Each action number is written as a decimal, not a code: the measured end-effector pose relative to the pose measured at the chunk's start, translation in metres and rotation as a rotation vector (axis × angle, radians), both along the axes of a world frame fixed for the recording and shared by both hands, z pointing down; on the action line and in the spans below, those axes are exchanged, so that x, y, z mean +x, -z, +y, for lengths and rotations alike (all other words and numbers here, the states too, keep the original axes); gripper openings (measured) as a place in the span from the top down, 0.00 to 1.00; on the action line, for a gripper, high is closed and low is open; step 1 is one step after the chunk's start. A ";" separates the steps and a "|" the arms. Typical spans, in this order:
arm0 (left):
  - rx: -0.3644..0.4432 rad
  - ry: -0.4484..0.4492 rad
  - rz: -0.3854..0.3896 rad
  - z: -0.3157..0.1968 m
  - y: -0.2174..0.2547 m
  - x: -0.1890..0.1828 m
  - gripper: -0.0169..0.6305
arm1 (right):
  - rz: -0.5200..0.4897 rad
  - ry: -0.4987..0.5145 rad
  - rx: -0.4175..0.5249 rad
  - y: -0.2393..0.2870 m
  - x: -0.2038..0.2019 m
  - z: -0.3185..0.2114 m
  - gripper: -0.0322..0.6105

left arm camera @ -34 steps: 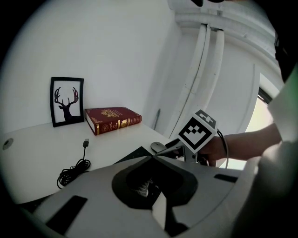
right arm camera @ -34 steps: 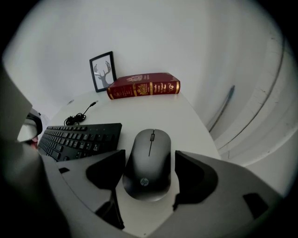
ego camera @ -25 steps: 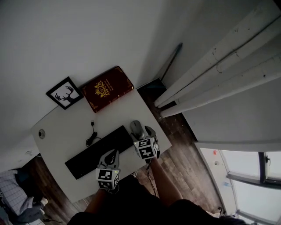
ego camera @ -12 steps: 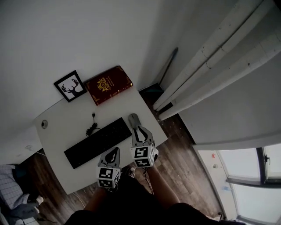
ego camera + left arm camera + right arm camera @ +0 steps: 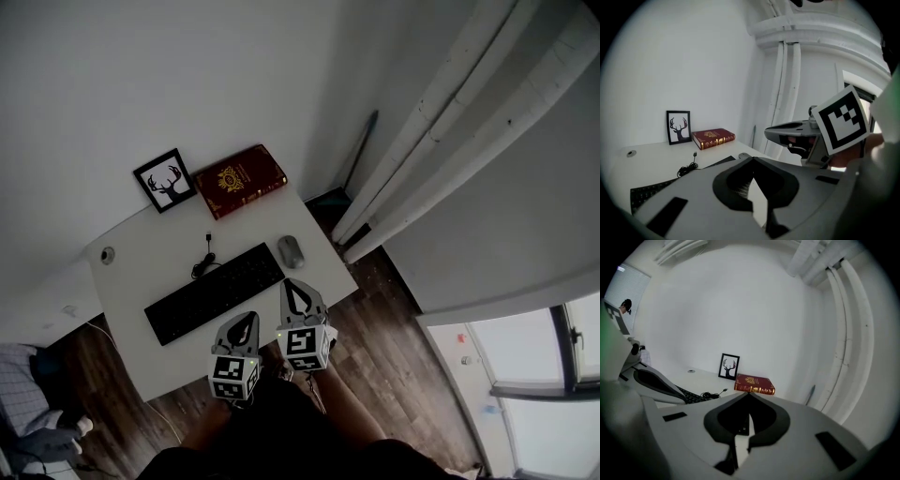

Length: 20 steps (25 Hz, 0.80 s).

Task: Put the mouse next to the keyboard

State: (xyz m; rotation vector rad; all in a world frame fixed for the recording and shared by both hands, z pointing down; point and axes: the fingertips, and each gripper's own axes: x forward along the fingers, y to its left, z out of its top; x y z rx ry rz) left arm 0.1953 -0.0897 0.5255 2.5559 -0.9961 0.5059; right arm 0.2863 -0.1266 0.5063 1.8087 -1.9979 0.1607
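Grey mouse [image 5: 291, 251] lies on the white desk [image 5: 141, 274], just beside one end of the keyboard [image 5: 214, 294]. The right gripper [image 5: 296, 286] has just been closing its jaws on nothing. The left gripper [image 5: 246, 321] is clenched empty too, and both hang clear of the mouse.

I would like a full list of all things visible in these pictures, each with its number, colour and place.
table: one, white, against the wall
keyboard: one, black, middle of the table
mouse: one, grey, beside the keyboard's right end
cable: one, black, behind the keyboard
book: one, dark red, table's far edge
picture frame: one, black, left of the book
pipes: several, white, right of the table
floor: brown wood
left gripper: grey, fingers shut, empty
right gripper: grey, fingers just closed, nothing between them
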 end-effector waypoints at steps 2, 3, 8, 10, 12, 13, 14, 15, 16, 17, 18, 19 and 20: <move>-0.013 0.043 0.030 0.004 0.007 -0.007 0.97 | -0.016 0.005 0.000 0.000 -0.007 0.009 0.92; -0.006 0.058 0.043 0.004 0.014 -0.011 0.97 | -0.023 0.008 0.005 0.002 -0.010 0.012 0.92; 0.066 0.112 0.031 0.010 0.032 -0.038 0.97 | -0.060 0.053 0.051 0.013 -0.037 0.028 0.92; 0.069 0.129 0.017 0.018 0.033 -0.051 0.97 | -0.072 0.075 0.069 0.019 -0.050 0.037 0.92; 0.064 0.144 0.007 0.025 0.032 -0.063 0.97 | -0.089 0.103 0.092 0.027 -0.065 0.043 0.92; 0.060 0.156 0.009 0.028 0.032 -0.070 0.97 | -0.095 0.115 0.099 0.030 -0.073 0.046 0.92; 0.058 0.167 0.016 0.031 0.033 -0.076 0.97 | -0.100 0.126 0.101 0.032 -0.080 0.050 0.92; 0.059 0.175 0.023 0.034 0.036 -0.081 0.97 | -0.102 0.137 0.102 0.034 -0.088 0.053 0.92; 0.065 0.179 0.028 0.038 0.039 -0.085 0.97 | -0.104 0.147 0.103 0.034 -0.095 0.056 0.92; 0.072 0.180 0.032 0.043 0.043 -0.091 0.97 | -0.106 0.155 0.102 0.035 -0.102 0.059 0.92; 0.079 0.182 0.035 0.048 0.046 -0.097 0.97 | -0.109 0.161 0.102 0.036 -0.110 0.061 0.92; 0.086 0.186 0.035 0.053 0.048 -0.106 0.97 | -0.114 0.166 0.102 0.036 -0.118 0.063 0.92; 0.090 0.193 0.034 0.058 0.049 -0.117 0.97 | -0.122 0.168 0.101 0.037 -0.127 0.065 0.92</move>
